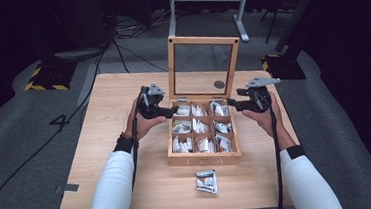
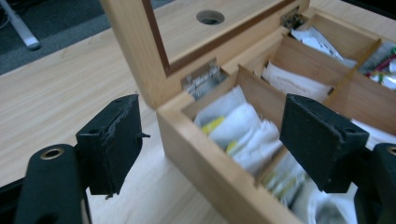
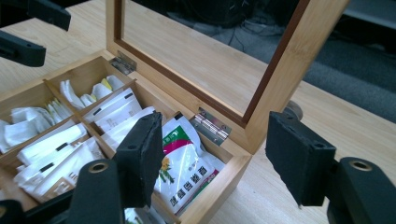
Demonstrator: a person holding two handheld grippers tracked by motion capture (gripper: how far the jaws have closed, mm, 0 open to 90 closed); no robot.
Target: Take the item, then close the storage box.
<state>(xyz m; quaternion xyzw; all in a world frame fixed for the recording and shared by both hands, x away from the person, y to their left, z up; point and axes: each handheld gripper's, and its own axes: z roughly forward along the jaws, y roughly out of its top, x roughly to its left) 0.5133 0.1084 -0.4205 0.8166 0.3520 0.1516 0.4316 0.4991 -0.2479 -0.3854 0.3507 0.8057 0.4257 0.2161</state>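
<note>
On the pale wood-grain tabletop (image 1: 130, 189) a bamboo box (image 1: 205, 155) of nine square compartments holds white paper sachets, one green-and-magenta packet (image 3: 184, 163) printed with Chinese characters too small to read, its glazed lid (image 1: 203, 65) upright at the far side, while the left tool (image 1: 170, 113) and right tool (image 1: 232, 102) flank its rear corners, both gaping and empty.

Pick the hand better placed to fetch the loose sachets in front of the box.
Neither clearly, perhaps the right. Both the left gripper and right gripper hang open at the wooden box's back corners, far from the sachets, which lie slightly right of centre.
</note>
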